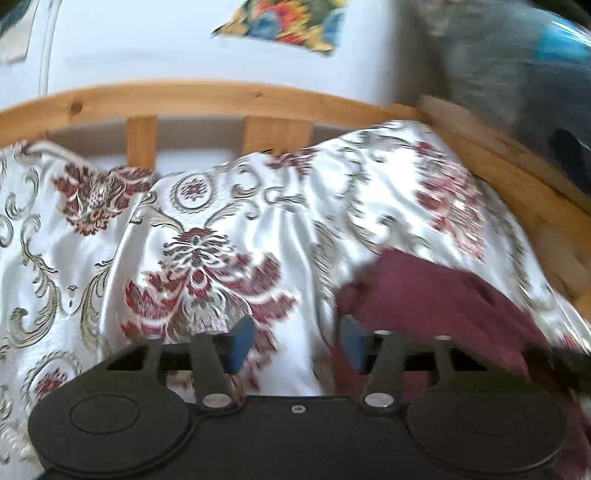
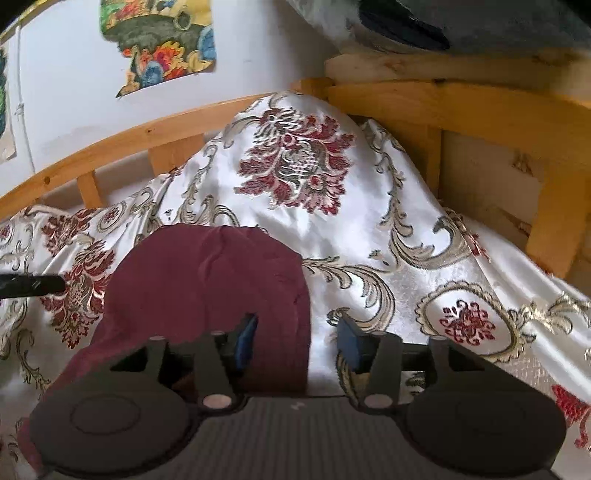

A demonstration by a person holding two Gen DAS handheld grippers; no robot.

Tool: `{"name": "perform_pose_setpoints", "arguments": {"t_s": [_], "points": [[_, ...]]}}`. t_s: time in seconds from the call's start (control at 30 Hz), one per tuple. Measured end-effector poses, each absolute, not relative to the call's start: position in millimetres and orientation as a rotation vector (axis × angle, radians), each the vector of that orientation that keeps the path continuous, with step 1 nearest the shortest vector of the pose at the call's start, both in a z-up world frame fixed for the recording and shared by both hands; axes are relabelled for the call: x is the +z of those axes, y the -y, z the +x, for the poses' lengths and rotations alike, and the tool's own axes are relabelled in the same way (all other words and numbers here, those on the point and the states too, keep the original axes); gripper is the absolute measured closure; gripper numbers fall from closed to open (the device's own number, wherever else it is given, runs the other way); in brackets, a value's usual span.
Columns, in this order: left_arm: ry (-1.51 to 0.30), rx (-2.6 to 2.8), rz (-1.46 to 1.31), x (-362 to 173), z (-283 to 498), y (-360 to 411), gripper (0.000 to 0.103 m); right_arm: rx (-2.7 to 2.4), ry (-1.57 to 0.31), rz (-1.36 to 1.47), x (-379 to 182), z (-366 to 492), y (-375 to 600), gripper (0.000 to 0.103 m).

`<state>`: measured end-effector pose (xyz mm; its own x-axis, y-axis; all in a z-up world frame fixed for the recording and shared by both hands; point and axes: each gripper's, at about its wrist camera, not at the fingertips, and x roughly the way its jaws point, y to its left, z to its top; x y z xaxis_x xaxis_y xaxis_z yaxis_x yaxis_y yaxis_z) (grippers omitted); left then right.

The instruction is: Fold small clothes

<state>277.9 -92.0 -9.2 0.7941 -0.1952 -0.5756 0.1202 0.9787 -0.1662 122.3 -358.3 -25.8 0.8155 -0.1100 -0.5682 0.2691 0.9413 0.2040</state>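
Satin bedspread (image 1: 229, 229), white with dark-red floral medallions and grey-gold scrolls, covers the bed in the left wrist view, rumpled against a pine bed rail (image 1: 207, 98). The left tool (image 1: 295, 341) hangs over it with its blue-padded jaws spread apart and nothing between them. A maroon knit garment (image 1: 436, 291) lies on the bedspread just right of the tool, its edge passing behind the right pad. A colourful paper picture (image 1: 288, 22) is stuck on the white wall above. The frame is motion-blurred, especially at right.

From the right wrist view, the same maroon garment (image 2: 207, 284) lies flat on the bedspread (image 2: 369, 229), its far edge rounded. The right tool (image 2: 297, 341) is open, empty; its left pad sits over the cloth, its right pad over bare satin. A black rod-like tip (image 2: 31, 286) pokes in at the left edge, beside the garment.
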Motion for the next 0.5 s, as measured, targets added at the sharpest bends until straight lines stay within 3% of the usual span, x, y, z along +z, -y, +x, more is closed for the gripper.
{"name": "perform_pose_setpoints", "arguments": {"t_s": [0.33, 0.5], "points": [[-0.686, -0.261, 0.001, -28, 321, 130, 0.054, -0.231, -0.584, 0.311, -32, 122, 365, 0.024], [-0.664, -0.333, 0.111, -31, 311, 155, 0.058, -0.239, -0.593, 0.303, -32, 122, 365, 0.019]]}}
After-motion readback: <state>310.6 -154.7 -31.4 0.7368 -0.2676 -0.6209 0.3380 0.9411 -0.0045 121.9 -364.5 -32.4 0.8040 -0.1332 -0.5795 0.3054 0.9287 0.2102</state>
